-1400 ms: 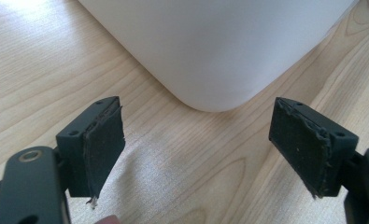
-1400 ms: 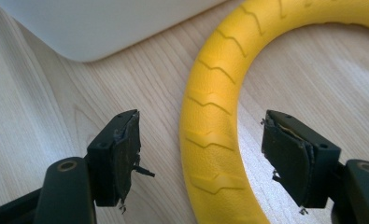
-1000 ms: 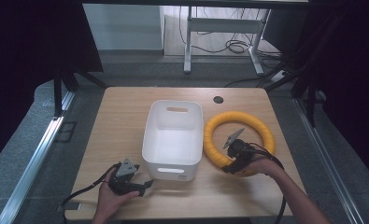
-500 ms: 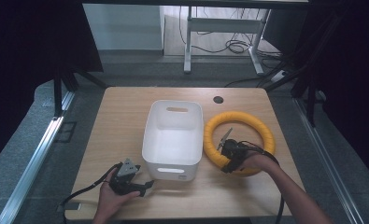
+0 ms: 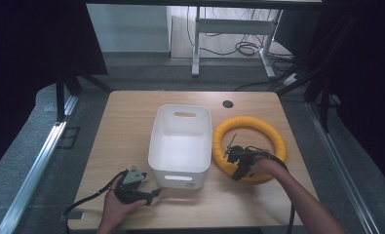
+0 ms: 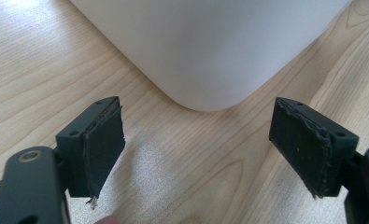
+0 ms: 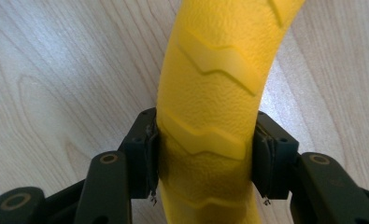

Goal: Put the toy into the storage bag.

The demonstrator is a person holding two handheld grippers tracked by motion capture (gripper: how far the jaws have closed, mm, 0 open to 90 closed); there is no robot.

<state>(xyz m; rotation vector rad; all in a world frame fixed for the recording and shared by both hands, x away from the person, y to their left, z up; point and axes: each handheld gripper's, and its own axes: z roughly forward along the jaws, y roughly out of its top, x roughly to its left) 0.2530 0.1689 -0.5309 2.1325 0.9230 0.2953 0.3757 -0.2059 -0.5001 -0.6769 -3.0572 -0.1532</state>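
Since the earlier frame the right gripper (image 7: 203,158) came down, its jaws just closing, clamping the yellow ring (image 5: 249,148), flat just right of the white bin (image 5: 181,145); no long axis. Left gripper (image 6: 198,154) gaped, unmoved, at the bin's near corner.

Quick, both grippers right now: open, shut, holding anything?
Left gripper: open, holding nothing, beside the white bin.
Right gripper: jaws have just been closing, now shut on the yellow ring.

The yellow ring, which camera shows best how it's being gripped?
The right gripper view: the yellow ring fills the gap between both pads, pressed on each side. The high view shows the whole ring beside the white bin.
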